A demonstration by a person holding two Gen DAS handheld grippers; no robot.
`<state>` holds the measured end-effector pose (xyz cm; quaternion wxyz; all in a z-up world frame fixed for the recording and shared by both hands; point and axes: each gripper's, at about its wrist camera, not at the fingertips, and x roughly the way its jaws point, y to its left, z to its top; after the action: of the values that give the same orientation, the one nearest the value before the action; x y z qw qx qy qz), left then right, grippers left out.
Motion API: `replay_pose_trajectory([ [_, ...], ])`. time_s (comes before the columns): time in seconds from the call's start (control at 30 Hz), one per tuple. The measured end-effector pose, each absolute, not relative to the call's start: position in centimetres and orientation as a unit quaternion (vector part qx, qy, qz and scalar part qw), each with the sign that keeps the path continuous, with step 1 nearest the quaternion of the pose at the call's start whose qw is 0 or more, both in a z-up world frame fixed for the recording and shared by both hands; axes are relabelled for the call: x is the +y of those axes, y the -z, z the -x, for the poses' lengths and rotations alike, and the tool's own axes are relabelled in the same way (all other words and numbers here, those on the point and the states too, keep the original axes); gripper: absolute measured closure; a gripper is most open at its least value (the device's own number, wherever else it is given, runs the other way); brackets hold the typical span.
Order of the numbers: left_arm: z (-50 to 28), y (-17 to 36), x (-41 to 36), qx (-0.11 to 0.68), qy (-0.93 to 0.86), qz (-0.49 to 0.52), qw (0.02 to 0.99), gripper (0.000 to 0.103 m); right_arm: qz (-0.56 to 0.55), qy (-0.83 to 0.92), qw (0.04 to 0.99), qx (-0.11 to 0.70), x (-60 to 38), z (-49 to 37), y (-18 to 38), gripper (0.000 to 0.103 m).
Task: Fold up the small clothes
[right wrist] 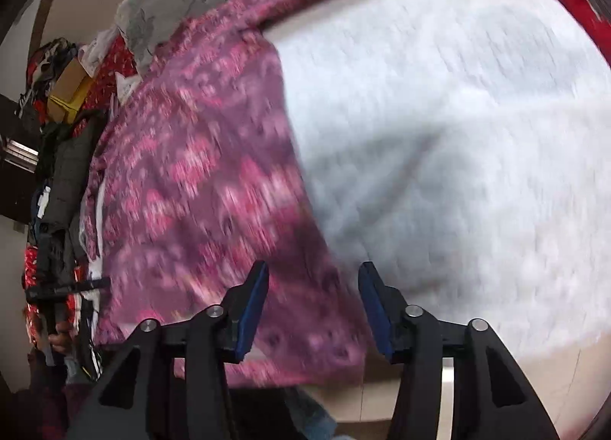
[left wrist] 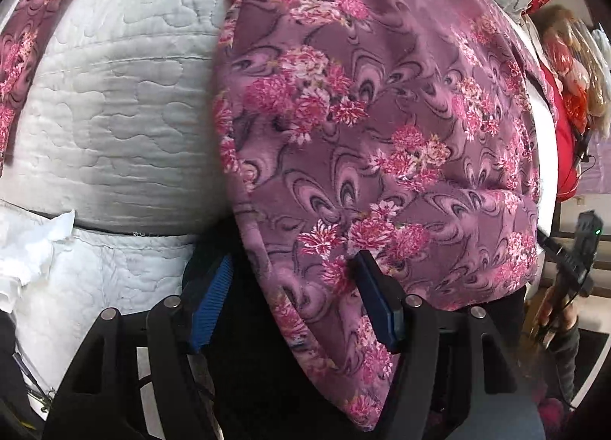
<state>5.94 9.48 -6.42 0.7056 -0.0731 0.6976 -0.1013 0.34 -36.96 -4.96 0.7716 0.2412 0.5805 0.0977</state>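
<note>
We've got the purple floral garment (left wrist: 374, 127) draped over the front edge of the white quilted bed (left wrist: 114, 127), looks doubled over once already. Both the left gripper (left wrist: 296, 300) and right gripper (right wrist: 313, 312) stand spread, pinching nothing. More folds probably left.

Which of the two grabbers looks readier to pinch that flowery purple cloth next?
Probably the left gripper: the floral garment's edge drapes between its open fingers. The right gripper is open too, over the garment's edge and white quilt.
</note>
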Motion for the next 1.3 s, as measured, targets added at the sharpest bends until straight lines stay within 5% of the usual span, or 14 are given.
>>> replay_pose_trajectory([
  [0.13, -4.9, 5.1, 8.5, 0.682, 0.125, 0.106, 0.713, 0.046, -0.233, -0.115, 0.740, 0.620, -35.3, 0.9, 7.8, 0.051],
  [0.2, -4.5, 4.8, 7.0, 0.678, 0.138, 0.111, 0.713, 0.087, -0.247, -0.121, 0.728, 0.628, -34.9, 1.3, 9.0, 0.052],
  [0.27, -4.1, 4.9, 6.4, 0.674, 0.139, 0.113, 0.716, 0.099, -0.279, -0.121, 0.723, 0.620, -35.2, 1.5, 9.5, 0.066],
  [0.3, -3.8, 4.8, 6.4, 0.671, 0.137, 0.114, 0.720, 0.099, -0.296, -0.123, 0.724, 0.610, -35.5, 1.7, 9.6, 0.090],
  [0.33, -3.5, 4.5, 6.6, 0.668, 0.133, 0.119, 0.723, 0.099, -0.309, -0.130, 0.730, 0.596, -35.9, 1.9, 9.3, 0.099],
  [0.57, -2.5, -1.1, 13.7, 0.607, 0.155, 0.254, 0.737, 0.099, -0.377, -0.172, 0.776, 0.476, -39.0, 5.4, 1.5, 0.099],
  [0.77, -1.8, -2.1, 14.8, 0.612, 0.126, 0.224, 0.748, 0.099, -0.397, -0.197, 0.788, 0.428, -39.8, 7.5, -4.2, 0.099],
  [1.03, -2.5, 5.2, 16.1, 0.680, 0.046, 0.203, 0.703, 0.097, -0.385, -0.128, 0.765, 0.500, -39.4, 4.9, 1.6, 0.099],
  [1.3, -3.4, 1.6, 17.0, 0.642, 0.019, 0.156, 0.750, 0.096, -0.367, -0.091, 0.751, 0.541, -39.5, 4.4, 4.2, 0.089],
])
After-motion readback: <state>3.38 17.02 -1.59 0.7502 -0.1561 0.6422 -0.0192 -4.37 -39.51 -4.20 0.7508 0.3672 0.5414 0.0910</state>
